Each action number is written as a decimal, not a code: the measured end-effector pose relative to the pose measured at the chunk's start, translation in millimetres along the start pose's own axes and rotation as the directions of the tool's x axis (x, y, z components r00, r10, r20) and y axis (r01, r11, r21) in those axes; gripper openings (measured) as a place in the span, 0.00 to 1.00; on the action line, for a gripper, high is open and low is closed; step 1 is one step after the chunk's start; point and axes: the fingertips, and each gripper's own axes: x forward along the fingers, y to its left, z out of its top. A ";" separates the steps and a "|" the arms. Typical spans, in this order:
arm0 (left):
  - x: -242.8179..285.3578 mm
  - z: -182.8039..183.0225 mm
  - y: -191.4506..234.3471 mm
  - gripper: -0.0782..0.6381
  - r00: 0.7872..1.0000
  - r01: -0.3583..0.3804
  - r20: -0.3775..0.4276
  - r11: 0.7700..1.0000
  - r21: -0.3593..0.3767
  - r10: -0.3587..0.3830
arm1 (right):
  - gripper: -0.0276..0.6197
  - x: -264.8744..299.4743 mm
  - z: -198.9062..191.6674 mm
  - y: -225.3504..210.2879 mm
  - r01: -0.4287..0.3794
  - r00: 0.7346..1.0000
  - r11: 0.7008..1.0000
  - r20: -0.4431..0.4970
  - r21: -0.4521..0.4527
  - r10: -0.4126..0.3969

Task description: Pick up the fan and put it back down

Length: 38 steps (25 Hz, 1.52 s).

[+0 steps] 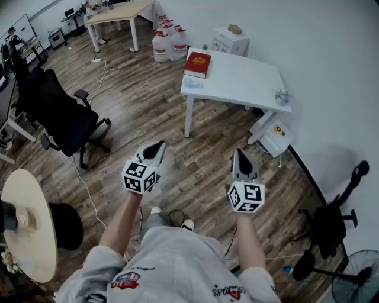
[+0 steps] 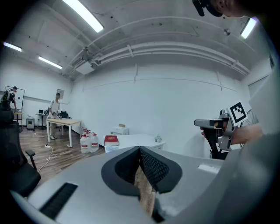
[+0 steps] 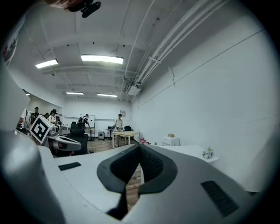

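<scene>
Well behind closed jaws — fan [image 1: 357, 278], right

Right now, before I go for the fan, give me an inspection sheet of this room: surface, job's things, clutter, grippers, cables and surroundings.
Surface: white table, mostly bare; wood floor.
Job's things: fan on the floor at lower right, untouched, apart from both grippers.
Clutter: red book and small plant on the table; water jugs beside it.
Grippers: left gripper and right gripper both shut, nothing between the jaws.
Cables: white cable loose on the floor; another near the black office chair.
Surroundings: white wall; round table at left; a person at the far wooden table.
</scene>
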 end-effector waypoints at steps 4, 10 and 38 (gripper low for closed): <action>9.4 4.1 -9.5 0.11 1.000 0.010 0.005 1.000 0.002 -0.010 | 0.03 1.0 -4.3 -8.5 0.004 1.000 1.000 -0.003 0.009 -0.004; 10.3 -0.8 -25.1 0.11 1.000 0.008 -0.004 1.000 0.001 -0.008 | 0.03 -3.1 -7.9 -14.1 -0.017 1.000 1.000 0.007 0.022 0.017; 32.3 -4.5 -61.7 0.12 0.999 0.020 -0.029 1.000 -0.004 -0.021 | 0.61 -15.9 -17.9 -49.8 0.011 0.999 0.998 0.045 0.065 -0.014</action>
